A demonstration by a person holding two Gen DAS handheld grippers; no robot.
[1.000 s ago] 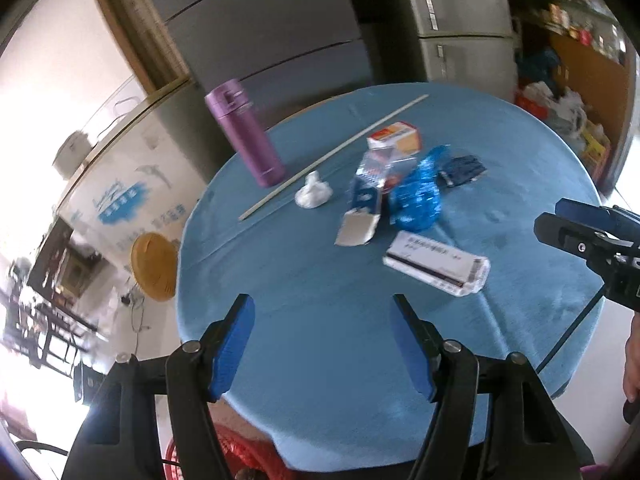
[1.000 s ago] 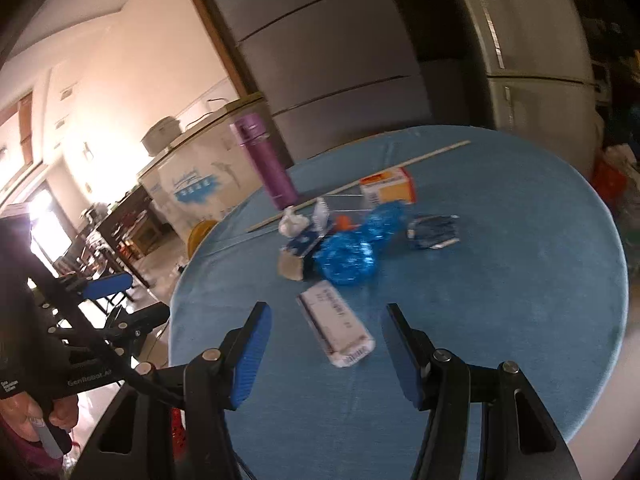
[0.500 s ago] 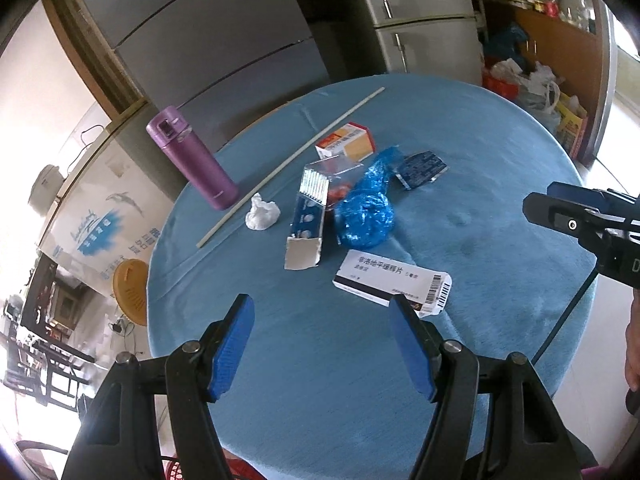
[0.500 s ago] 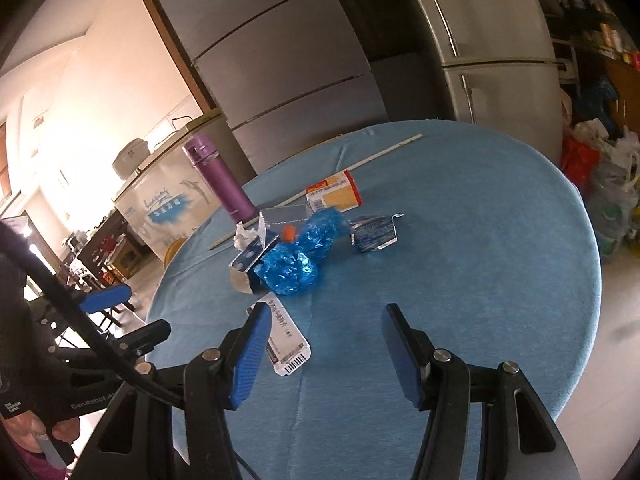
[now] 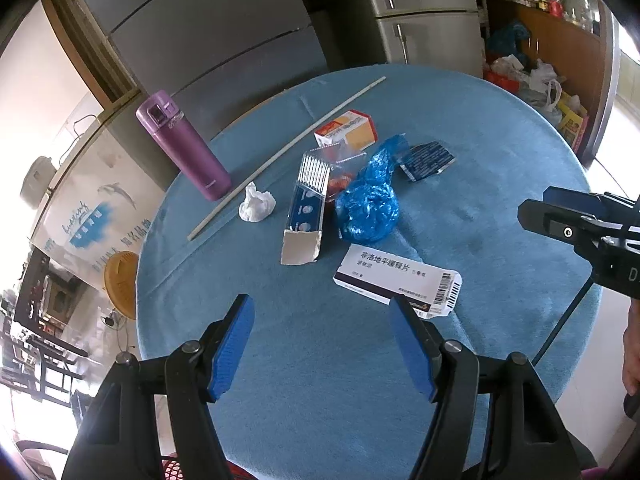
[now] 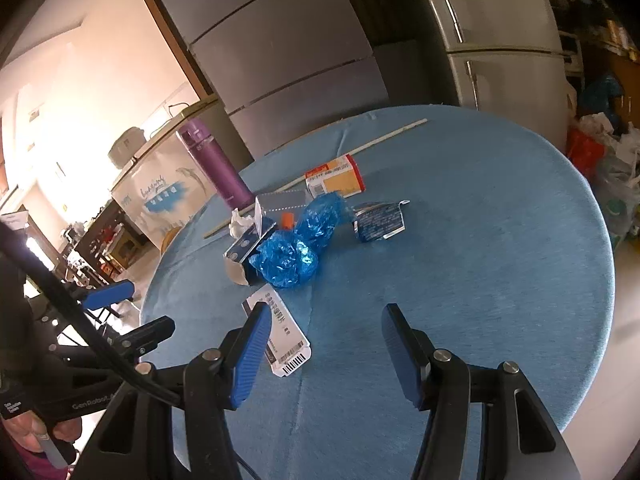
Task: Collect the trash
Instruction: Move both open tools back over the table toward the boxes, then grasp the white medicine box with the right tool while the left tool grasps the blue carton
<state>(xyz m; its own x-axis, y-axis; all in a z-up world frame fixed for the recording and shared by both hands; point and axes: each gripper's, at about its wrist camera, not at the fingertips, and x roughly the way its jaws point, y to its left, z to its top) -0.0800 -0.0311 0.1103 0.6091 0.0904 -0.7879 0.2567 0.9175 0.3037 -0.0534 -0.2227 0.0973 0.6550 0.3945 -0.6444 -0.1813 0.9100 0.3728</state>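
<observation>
Trash lies in a cluster on a round blue table [image 5: 500, 152]: a white flat medicine box [image 5: 398, 280] nearest me, a crumpled blue plastic bag [image 5: 370, 200], an opened blue-and-white carton [image 5: 306, 216], a white tissue wad [image 5: 257, 205], an orange-and-white box [image 5: 348, 131] and a dark blue wrapper [image 5: 427, 159]. My left gripper [image 5: 322, 340] hovers open over the near table edge, the medicine box just beyond its right finger. My right gripper [image 6: 324, 344] is open too, with the medicine box [image 6: 280, 336] beside its left finger and nothing between the fingers.
A purple flask [image 5: 182, 144] stands upright at the table's back left, with a long thin white stick [image 5: 288, 152] lying beside it. Grey cabinets and a fridge [image 5: 424, 12] rise behind. Bags are piled on the floor at right [image 5: 532, 76]. A red basket [image 5: 176, 470] sits below.
Both grippers have moved in over the table and sunk a little, so the trash cluster looks nearer. The openings of both stay the same and nothing was picked up.
</observation>
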